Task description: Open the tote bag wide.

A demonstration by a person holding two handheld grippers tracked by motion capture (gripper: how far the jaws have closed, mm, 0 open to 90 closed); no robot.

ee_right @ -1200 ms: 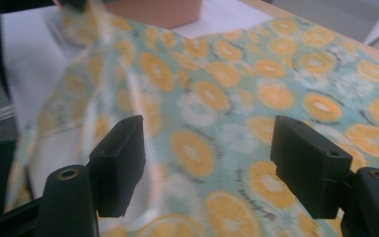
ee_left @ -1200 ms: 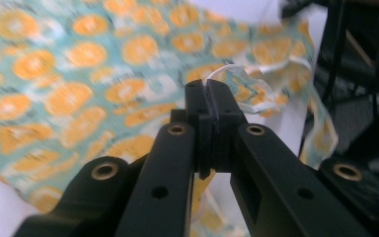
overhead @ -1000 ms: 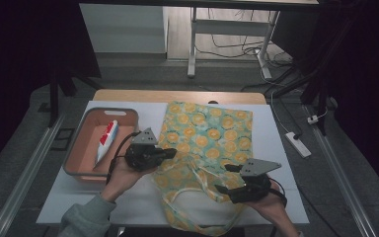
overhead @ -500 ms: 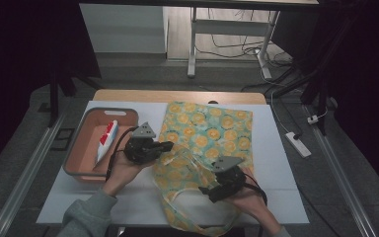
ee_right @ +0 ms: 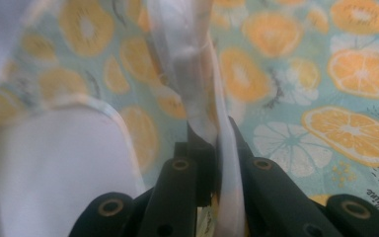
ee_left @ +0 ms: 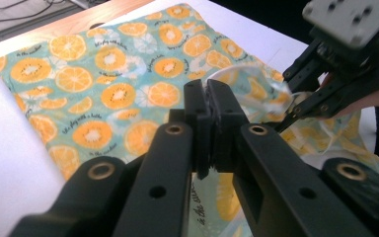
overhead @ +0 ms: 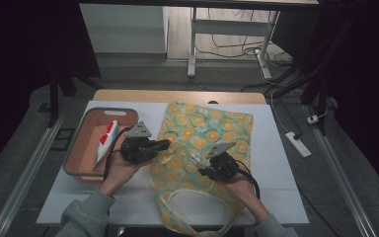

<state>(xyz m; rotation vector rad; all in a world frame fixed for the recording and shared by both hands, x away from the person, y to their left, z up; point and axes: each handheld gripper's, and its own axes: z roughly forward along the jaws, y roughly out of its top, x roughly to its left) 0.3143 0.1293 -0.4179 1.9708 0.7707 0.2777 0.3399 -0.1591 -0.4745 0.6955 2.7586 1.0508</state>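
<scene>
A fruit-print tote bag (overhead: pixel 205 143) with orange slices on teal lies flat across the middle of the white table (overhead: pixel 281 187), its handles trailing toward the near edge. The left claw (overhead: pixel 164 144) pinches the bag's left edge, jaws nearly together. The right claw (overhead: pixel 202 171) has just closed and clamps a raised fold of fabric near the bag's opening. At far left, a pink tray (overhead: pixel 81 148) holds a red-and-white tube (overhead: pixel 106 138).
</scene>
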